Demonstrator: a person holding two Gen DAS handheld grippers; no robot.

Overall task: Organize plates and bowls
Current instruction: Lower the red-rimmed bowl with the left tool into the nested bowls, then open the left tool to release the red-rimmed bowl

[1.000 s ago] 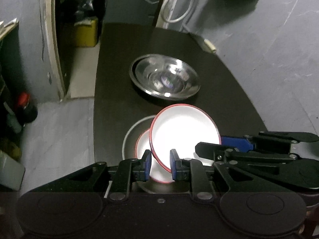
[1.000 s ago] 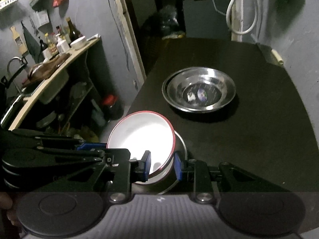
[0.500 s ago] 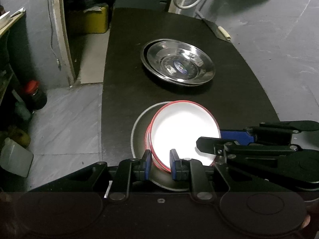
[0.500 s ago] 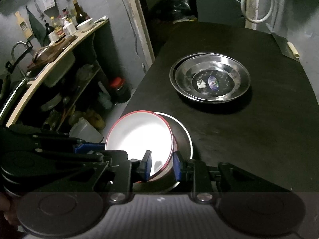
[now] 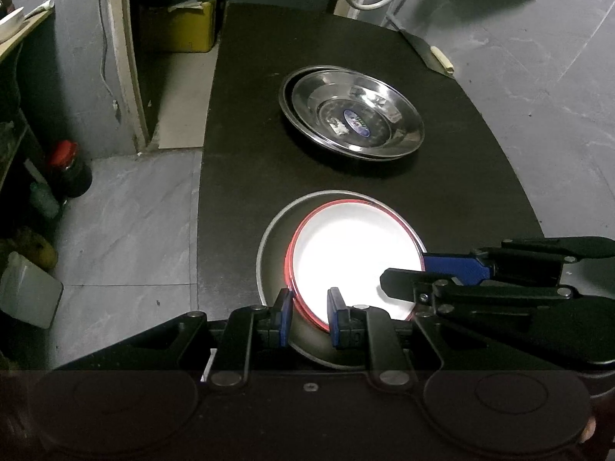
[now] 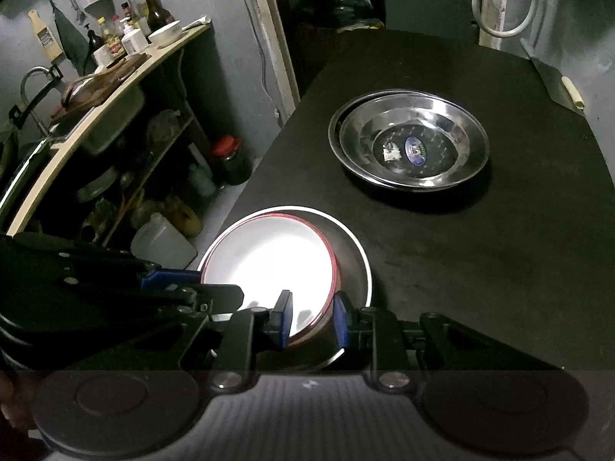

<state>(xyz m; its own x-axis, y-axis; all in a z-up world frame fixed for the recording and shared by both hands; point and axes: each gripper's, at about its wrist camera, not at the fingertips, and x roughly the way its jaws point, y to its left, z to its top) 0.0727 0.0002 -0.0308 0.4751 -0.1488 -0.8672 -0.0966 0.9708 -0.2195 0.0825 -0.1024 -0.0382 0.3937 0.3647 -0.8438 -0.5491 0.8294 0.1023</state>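
Nearest the cameras, the left hand-held gripper [image 5: 307, 317] is clamping the near-left rim of a white bowl with a red rim [image 5: 355, 261], its blue pads sitting narrow on either side of the rim. The right hand-held gripper [image 6: 312, 320] is pinching the same bowl [image 6: 269, 265] on its opposite edge, one pad inside the bowl and one outside, jaws likewise narrow. In the left wrist view the right hand-held gripper [image 5: 407, 269] is reaching in from the right across the bowl.

The white bowl is sitting nested on a second red-rimmed bowl [image 5: 289, 265], of which only a sliver of rim is showing at the left. Both are lying inside a shallow grey metal plate [image 5: 275, 238] that is resting on the dark counter [image 5: 238, 192] near its front edge.

Farther back on the counter, well apart from this stack, two steel plates [image 5: 353, 115] are lying one in the other, the upper one [image 6: 415, 146] showing a blue oval sticker at its centre.

Beyond the counter's left edge, a red-lidded jar [image 6: 228, 159] is standing on the grey floor beside a shelf unit [image 6: 115, 88] that is carrying bottles and a small white bowl.
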